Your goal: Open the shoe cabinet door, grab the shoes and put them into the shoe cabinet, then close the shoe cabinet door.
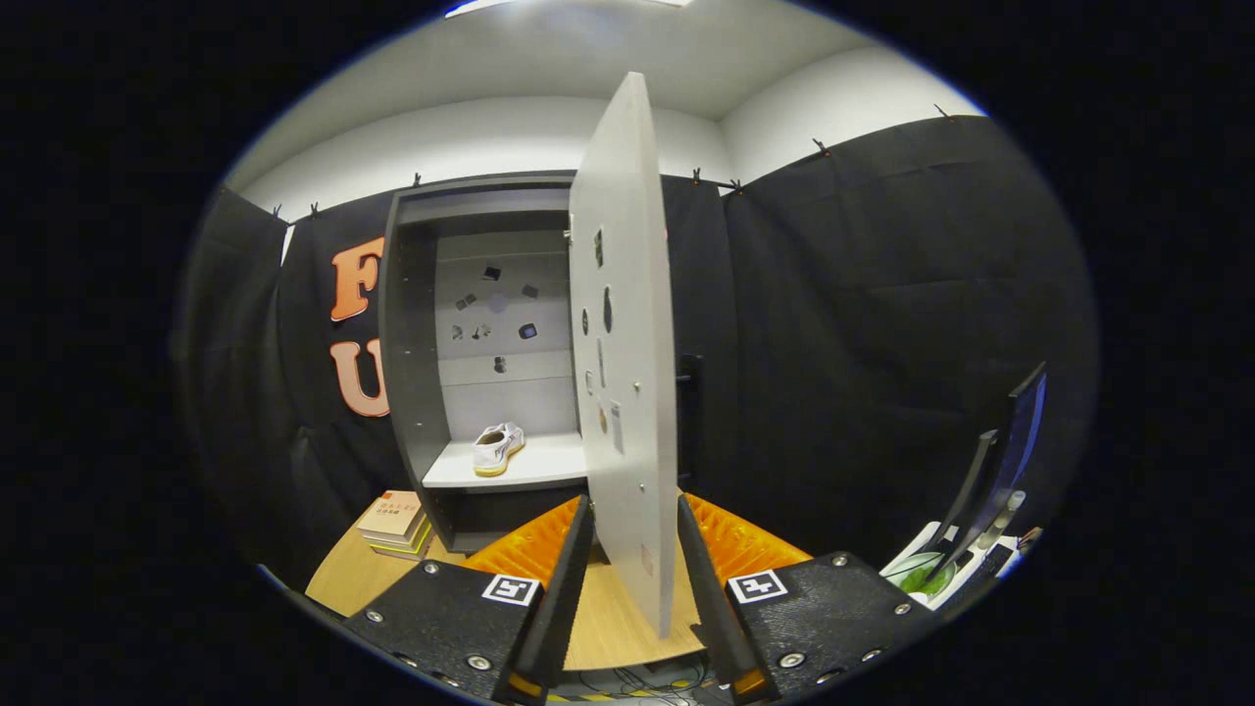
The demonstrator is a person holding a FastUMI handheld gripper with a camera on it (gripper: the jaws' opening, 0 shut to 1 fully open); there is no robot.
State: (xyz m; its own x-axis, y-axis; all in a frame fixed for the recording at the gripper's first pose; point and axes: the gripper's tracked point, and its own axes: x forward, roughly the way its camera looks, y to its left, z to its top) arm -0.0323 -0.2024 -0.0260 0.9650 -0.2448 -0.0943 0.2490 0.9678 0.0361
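Observation:
The dark shoe cabinet (407, 343) stands on the wooden table, and its pale door (623, 343) is swung wide open towards me, seen almost edge-on. A white shoe (497, 448) with a yellowish sole lies on the light shelf (549, 471) inside, toe pointing outward. My gripper (632, 502) straddles the door's lower free edge. One finger lies against each face of the panel, so it looks shut on the door. The cabinet's right half is hidden behind the door.
A stack of books (395, 525) lies on the table (608, 628) left of the cabinet's foot. To the far right stand a dark tilted screen (1005, 461) and a green-and-white object (922, 574). Black cloth walls close in the booth behind and to the right.

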